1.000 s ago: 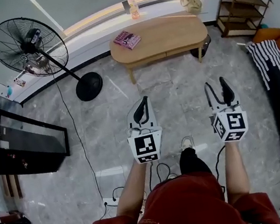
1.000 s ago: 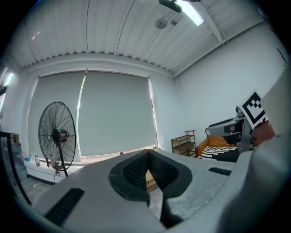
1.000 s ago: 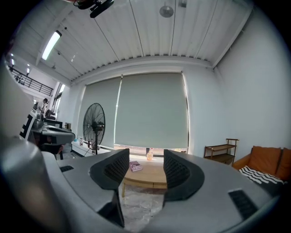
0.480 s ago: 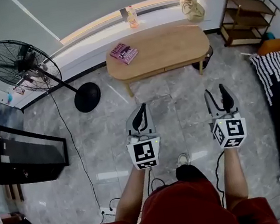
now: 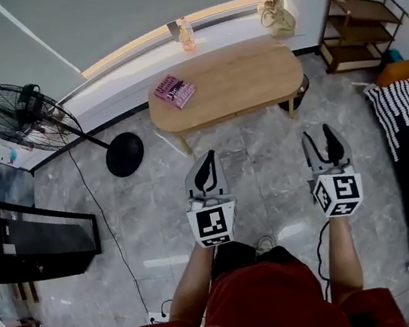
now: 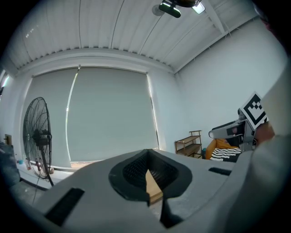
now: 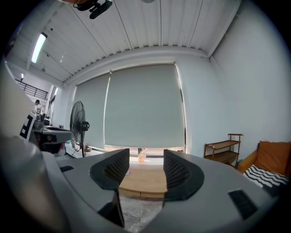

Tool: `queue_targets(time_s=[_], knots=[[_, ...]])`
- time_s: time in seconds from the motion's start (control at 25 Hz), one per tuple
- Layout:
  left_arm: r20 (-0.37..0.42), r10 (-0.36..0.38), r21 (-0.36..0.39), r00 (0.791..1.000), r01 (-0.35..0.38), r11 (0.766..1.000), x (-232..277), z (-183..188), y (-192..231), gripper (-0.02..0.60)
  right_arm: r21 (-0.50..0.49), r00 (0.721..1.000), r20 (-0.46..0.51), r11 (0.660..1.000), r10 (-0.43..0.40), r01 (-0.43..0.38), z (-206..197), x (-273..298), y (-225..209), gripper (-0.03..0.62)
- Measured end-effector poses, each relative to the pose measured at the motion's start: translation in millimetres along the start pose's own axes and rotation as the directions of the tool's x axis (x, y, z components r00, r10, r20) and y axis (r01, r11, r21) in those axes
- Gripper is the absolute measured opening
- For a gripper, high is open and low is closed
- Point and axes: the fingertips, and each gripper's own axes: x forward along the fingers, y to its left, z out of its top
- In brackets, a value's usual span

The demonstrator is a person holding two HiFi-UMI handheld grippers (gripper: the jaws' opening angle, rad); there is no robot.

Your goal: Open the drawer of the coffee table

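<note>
Pale wood desk (image 5: 245,77), oval top, stands on the grey marble floor (image 5: 150,205) below the window sill, well ahead of both tools. A pink book (image 5: 174,92) lies on its left end. A bottle (image 5: 186,36) stands on the sill behind it.

Desk front reads as one flush strip. The drawer cannot be told apart from it in any view.

Left hand-held gripper (image 5: 208,162): jaws together, only a thin sliver of the desk showing between the pads in its own view. It grips no object.

Right hand-held gripper (image 5: 318,136): jaws apart and empty. The desk and bottle are framed in the gap, far off.

Both are held over bare floor, level with each other, well apart from the desk.

Standing fan (image 5: 22,117) at left. Wooden shelf (image 5: 355,22) at far right.
</note>
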Motion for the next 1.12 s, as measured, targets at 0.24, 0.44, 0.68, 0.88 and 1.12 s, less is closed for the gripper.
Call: queue_targets(time_s=[0.24,0.44,0.68,0.88,1.12], knots=[[0.019,-0.029,0.004,0.999,0.029,1.000,36.4,-4.8,16.8,0.006,0.001,1.000,-0.004,1.000,-0.020,0.020,-5.0,36.8,-1.2,0.230],[0.020,-0.058,-0.014,0.998,0.059,0.998,81.2,-14.2,53.6,0.006,-0.018,0.998,-0.032,0.999,-0.045,0.045,-6.9,84.6,14.3,0.229],[0.013,-0.122,-0.019,0.992,0.123,0.992,141.7,-21.2,101.5,0.006,-0.031,0.995,-0.046,0.996,-0.086,0.085,6.0,149.4,36.6,0.229],[0.018,-0.166,-0.020,0.986,0.166,0.986,188.8,-25.1,135.6,0.006,-0.030,0.991,-0.061,0.993,-0.116,0.114,7.6,198.1,51.3,0.229],[0.030,-0.215,-0.019,0.976,0.215,0.976,233.5,-31.0,167.4,0.006,-0.025,0.983,-0.075,0.986,-0.166,0.164,6.0,241.5,59.4,0.229]])
